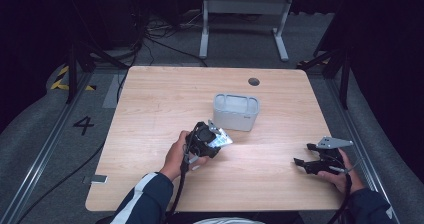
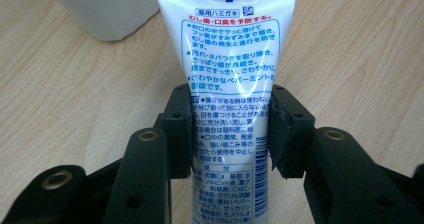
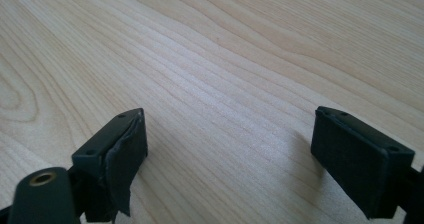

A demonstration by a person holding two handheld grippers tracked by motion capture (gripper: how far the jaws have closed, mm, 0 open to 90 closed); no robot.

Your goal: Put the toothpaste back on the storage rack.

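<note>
- Left gripper (image 2: 230,134) is seen clamped on a white toothpaste tube (image 2: 227,84); in the left gripper view both pads (image 2: 278,134) are pressed against the tube's printed sides, near its middle.
- Right gripper (image 3: 230,149) is held with its jaws wide apart and nothing between them, low over bare wood at the right side of the wooden table (image 1: 150,114).
- In the high view the left gripper (image 1: 210,140) is found near the table's middle, just in front of a grey bin (image 1: 236,112), with the tube pointing toward it.
- In the left gripper view the bin's pale wall (image 2: 110,9) is seen beyond the tube's far end, apart from it.
- The tube appears to be carried clear of the table rather than resting on it, though this cannot be told with certainty.
- The step in hand is judged to be the carrying of the gripped tube toward the bin; the pick-up looks done and the placing is not yet done.
- For the next move, the tube would have to be raised above the bin's rim, brought over the opening, and tipped or lowered inside before the jaws are parted.
- Care is called for because the tube is soft and slick; a slack hold could let it slide, and its far end could catch on the rim.
</note>
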